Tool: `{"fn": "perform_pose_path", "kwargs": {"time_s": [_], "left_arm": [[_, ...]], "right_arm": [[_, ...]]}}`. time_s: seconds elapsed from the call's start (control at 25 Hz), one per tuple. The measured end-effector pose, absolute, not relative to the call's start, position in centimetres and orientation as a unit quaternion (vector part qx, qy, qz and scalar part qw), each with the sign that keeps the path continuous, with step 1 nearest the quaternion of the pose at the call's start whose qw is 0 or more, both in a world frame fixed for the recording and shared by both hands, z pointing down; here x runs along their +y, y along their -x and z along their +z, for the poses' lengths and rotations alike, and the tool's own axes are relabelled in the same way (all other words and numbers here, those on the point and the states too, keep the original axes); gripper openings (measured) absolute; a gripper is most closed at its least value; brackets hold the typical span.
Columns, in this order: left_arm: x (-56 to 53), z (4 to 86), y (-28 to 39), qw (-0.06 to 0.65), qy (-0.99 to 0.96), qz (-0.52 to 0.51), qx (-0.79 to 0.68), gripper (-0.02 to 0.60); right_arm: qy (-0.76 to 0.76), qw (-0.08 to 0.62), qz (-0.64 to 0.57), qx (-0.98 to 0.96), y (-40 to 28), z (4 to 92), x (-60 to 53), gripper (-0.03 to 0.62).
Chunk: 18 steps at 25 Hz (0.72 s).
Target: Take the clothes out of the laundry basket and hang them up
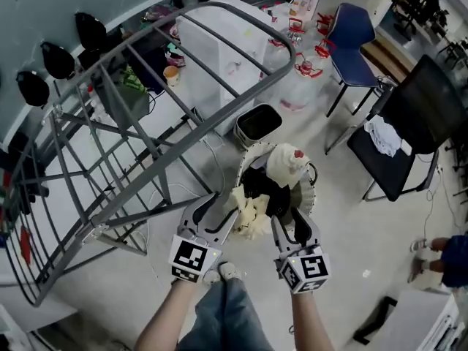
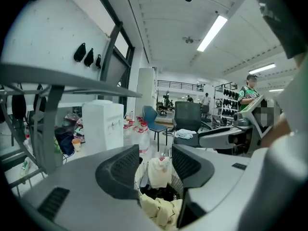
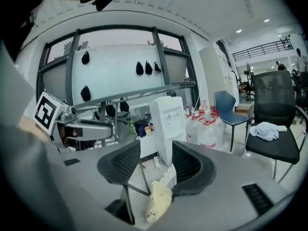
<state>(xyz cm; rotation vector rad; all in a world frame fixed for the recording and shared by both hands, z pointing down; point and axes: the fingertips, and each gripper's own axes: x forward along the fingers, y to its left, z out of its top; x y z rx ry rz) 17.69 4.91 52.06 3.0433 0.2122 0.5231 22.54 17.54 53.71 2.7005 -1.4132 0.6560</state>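
Note:
A round laundry basket (image 1: pixel 310 196) stands on the floor ahead of me, dark inside. A white garment (image 1: pixel 287 163) lies on its far side and a pale yellow garment (image 1: pixel 248 212) hangs over its near rim. My left gripper (image 1: pixel 219 210) hovers open just left of the yellow garment. My right gripper (image 1: pixel 292 224) is open over the basket's near edge. In the left gripper view the basket (image 2: pixel 140 174), white garment (image 2: pixel 159 172) and yellow garment (image 2: pixel 161 211) show between the empty jaws of that gripper (image 2: pixel 155 170). The right gripper (image 3: pixel 155 170) holds nothing; the yellow garment (image 3: pixel 159 201) lies below it.
A large grey drying rack (image 1: pixel 146 123) fills the left side. Behind the basket are a black bin (image 1: pixel 257 123), a white cabinet (image 1: pixel 227 42) and water bottles (image 1: pixel 303 57). A blue chair (image 1: pixel 351 39) and a black chair with a white cloth (image 1: pixel 398 145) stand at the right.

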Motion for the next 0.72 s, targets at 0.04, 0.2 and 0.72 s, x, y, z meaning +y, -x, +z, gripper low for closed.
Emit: {"fn": "perform_pose_path", "kwargs": {"time_s": [0.04, 0.2, 0.72], "left_arm": [[5.0, 53.8, -18.2, 0.022, -0.982, 0.173, 0.07, 0.219], [6.0, 61.7, -19.2, 0.026, -0.977, 0.198, 0.074, 0.219], [9.7, 79.3, -17.7, 0.063, -0.958, 0.267, 0.086, 0.219]], "right_arm": [[-0.863, 0.018, 0.22, -0.454, -22.8, 55.8, 17.5, 0.19], [-0.842, 0.043, 0.268, -0.465, -22.4, 64.9, 17.9, 0.19], [-0.753, 0.167, 0.386, -0.507, -18.5, 87.9, 18.6, 0.192]]}}
